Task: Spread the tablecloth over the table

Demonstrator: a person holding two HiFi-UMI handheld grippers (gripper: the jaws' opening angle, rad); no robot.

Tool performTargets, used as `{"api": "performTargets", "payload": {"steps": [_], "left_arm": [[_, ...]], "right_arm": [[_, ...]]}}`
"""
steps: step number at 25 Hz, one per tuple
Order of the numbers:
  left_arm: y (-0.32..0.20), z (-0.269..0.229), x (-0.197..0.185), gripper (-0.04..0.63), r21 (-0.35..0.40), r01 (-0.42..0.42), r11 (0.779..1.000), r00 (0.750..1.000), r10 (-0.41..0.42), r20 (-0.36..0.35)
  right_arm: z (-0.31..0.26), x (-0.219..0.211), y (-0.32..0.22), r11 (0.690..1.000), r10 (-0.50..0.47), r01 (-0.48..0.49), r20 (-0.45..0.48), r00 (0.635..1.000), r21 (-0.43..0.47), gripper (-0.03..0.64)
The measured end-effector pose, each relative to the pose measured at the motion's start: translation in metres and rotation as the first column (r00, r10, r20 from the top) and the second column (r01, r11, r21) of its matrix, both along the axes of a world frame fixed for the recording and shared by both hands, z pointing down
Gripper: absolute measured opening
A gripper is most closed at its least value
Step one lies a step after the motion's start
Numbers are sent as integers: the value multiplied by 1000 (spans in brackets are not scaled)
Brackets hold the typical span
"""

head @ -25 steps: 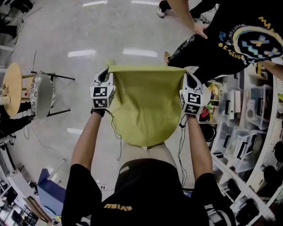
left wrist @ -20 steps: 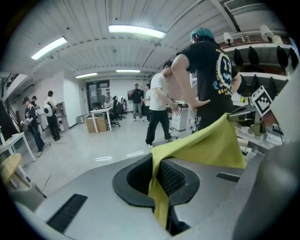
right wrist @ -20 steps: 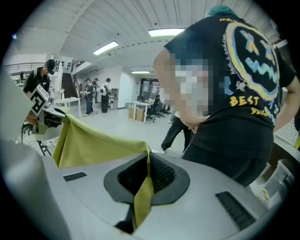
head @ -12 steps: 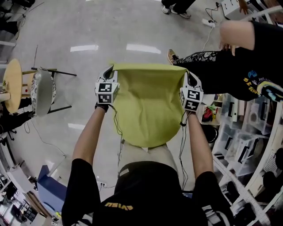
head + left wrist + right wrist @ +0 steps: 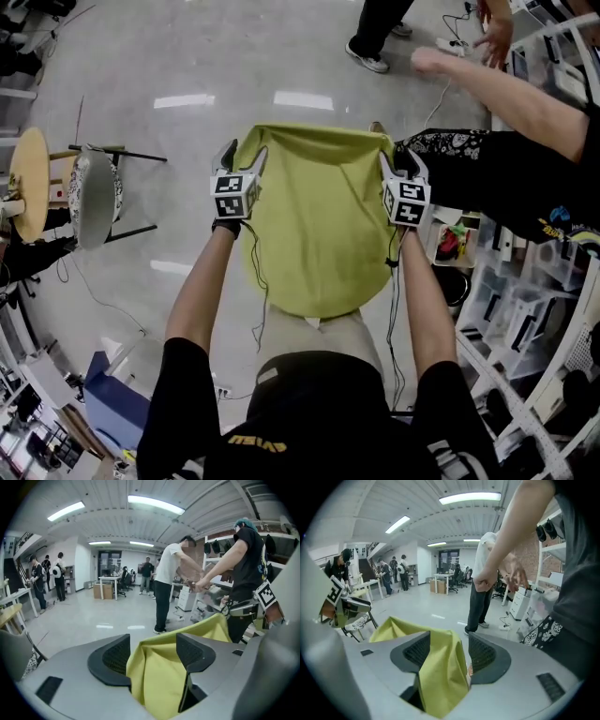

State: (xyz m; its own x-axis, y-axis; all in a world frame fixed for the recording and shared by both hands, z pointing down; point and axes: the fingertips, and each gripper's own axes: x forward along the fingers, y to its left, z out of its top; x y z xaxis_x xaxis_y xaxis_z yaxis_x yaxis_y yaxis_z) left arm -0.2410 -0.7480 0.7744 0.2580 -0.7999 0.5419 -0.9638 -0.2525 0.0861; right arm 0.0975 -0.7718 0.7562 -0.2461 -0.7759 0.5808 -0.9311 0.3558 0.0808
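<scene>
**Cloth position.** The yellow-green cloth (image 5: 319, 225) is suspended in the air above the floor (image 5: 187, 56), directly in front of the operator's torso. Its upper edge is spanned between the left claw (image 5: 242, 156) and the right claw (image 5: 401, 165). Its lower part is draped down toward the operator's trousers. The two claws are held at about the same height, well apart, and are angled downward and away from the operator.

**Left claw.** The jaws have just been opened and are set wide apart. A bunched upper corner of the cloth is lodged in the gap between them. The fabric lies there loosely and is not clamped by the pads.

**Right claw.** The jaws have just been opened and are likewise set wide apart. The other upper corner of the cloth is draped over one jaw and hangs down through the gap. A clear space is seen between the fabric and the opposite pad, so nothing is gripped.

**Surroundings.** A chair (image 5: 89, 197) is placed on the floor to the operator's left, with a round wooden top (image 5: 26, 183) just beside it at the picture's edge. A second person (image 5: 525, 178) in black is positioned at the right, with one arm extended over the floor. The legs of a third person (image 5: 375, 37) are seen at the top. Shelving (image 5: 525, 300) with bins is located near the operator's right arm.
</scene>
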Motion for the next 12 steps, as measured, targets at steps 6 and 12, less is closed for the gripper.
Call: {"api": "performTargets", "payload": {"steps": [6,12], "left_arm": [[21,0,9,310,-7,-7,1000,1000,7,-14],[42,1,18,281,-4,-27,1000,999,26,-20]], "right_arm": [[1,-19,11,999,-37,37,2,999,-12,247],[2,-26,23,999,-45,45,-9,999,2,238]]}}
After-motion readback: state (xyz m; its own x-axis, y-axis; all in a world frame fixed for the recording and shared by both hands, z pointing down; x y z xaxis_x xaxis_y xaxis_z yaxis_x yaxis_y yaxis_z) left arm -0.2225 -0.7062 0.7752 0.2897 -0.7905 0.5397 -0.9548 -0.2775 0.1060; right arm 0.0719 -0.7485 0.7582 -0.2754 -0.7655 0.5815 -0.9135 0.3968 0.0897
